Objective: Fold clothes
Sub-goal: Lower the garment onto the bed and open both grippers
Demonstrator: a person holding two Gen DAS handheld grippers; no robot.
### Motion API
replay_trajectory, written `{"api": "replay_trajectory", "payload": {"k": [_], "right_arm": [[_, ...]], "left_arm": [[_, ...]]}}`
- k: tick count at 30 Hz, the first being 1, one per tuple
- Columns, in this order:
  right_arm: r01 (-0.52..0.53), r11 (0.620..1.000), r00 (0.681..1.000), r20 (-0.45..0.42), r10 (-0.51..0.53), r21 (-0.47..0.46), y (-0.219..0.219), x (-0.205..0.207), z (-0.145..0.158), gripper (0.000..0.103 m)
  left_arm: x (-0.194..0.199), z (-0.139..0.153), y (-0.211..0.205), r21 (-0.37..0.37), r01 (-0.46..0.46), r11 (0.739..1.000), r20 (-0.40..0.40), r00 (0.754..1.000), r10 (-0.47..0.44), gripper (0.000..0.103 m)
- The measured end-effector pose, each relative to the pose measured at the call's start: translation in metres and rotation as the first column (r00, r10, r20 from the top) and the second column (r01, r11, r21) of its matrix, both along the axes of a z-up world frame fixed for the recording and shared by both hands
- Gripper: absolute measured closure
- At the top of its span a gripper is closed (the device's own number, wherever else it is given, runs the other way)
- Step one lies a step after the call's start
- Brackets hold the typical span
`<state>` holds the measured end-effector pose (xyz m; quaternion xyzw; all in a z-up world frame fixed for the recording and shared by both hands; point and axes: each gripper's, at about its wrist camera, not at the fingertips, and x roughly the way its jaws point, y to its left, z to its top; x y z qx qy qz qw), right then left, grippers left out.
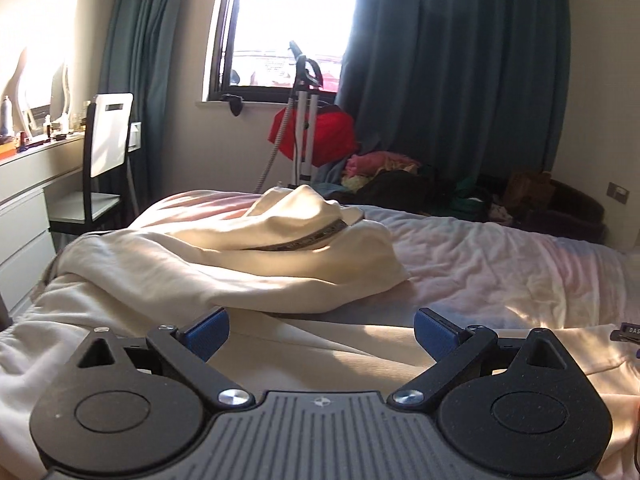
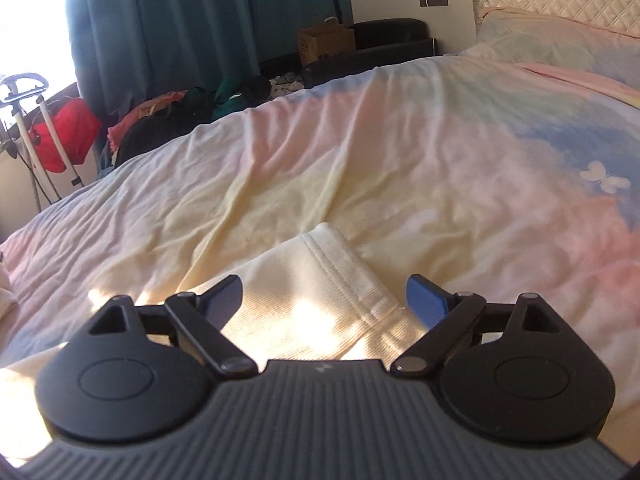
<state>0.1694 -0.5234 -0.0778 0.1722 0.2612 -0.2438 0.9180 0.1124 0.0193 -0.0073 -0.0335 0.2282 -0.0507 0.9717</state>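
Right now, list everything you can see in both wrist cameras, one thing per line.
cream garment: one, cream, bunched on the bed, ribbed cuff between the right fingers
bed cover: one, pastel pink, blue and yellow, over the bed
curtains: dark teal, beside the window
chair: one, white and black, at the desk
red cloth: one, on a stand below the window
clothes pile: mixed colours, beyond the bed
cardboard box: one, brown, by the wall
left gripper: open, above the garment
right gripper: open, around the cuff
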Motion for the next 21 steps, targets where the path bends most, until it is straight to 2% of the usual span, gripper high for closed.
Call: {"api": "replay_trajectory", "payload": {"k": [1, 3, 5, 6, 7, 9, 12, 15, 18, 21], "right_arm": [[-0.006, 1.000, 1.000, -0.007, 0.006, -0.003, -0.003, 0.001, -0.004, 0.017], [-0.025, 0.999, 0.999, -0.022, 0.026, 0.031, -0.010, 0.002, -0.014, 0.037], [-0.042, 0.999, 0.998, -0.041, 0.044, 0.032, -0.011, 0.004, -0.021, 0.048], [-0.048, 0.999, 0.997, -0.052, 0.049, 0.021, -0.010, 0.005, -0.024, 0.065], [-0.046, 0.999, 0.997, -0.058, 0.047, 0.009, -0.010, 0.006, -0.024, 0.076], [-0.033, 0.999, 0.998, -0.047, 0.033, 0.005, -0.010, 0.006, -0.020, 0.083], [0.010, 0.998, 1.000, -0.027, -0.012, -0.063, -0.006, 0.003, -0.008, 0.085], [0.052, 0.996, 0.999, -0.006, -0.052, -0.071, -0.011, -0.002, -0.002, 0.085], [0.047, 0.997, 0.999, 0.005, -0.047, -0.055, -0.012, -0.006, -0.007, 0.085], [0.025, 0.995, 1.000, 0.022, -0.023, -0.096, -0.002, -0.009, -0.004, 0.080]], "left_arm": [[0.004, -0.010, -0.005, -0.001, 0.018, 1.000, -0.005, 1.000, -0.018, 0.003], [0.014, -0.029, -0.013, 0.006, 0.043, 0.999, -0.032, 0.999, -0.043, 0.003], [0.021, -0.041, -0.018, 0.024, 0.046, 0.999, -0.044, 0.998, -0.045, 0.003], [0.025, -0.046, -0.019, 0.033, 0.043, 0.999, -0.055, 0.998, -0.042, 0.003], [0.028, -0.050, -0.019, 0.035, 0.045, 0.998, -0.067, 0.997, -0.043, 0.003], [0.032, -0.057, -0.017, 0.037, 0.050, 0.998, -0.086, 0.995, -0.046, 0.003], [0.029, -0.060, -0.011, 0.034, 0.043, 0.998, -0.093, 0.995, -0.040, 0.003], [0.023, -0.058, -0.009, 0.033, 0.040, 0.999, -0.080, 0.996, -0.038, 0.003], [0.016, -0.053, -0.009, 0.045, 0.035, 0.998, -0.059, 0.998, -0.032, 0.003], [0.010, -0.048, -0.009, 0.038, 0.026, 0.999, -0.047, 0.999, -0.024, 0.003]]}}
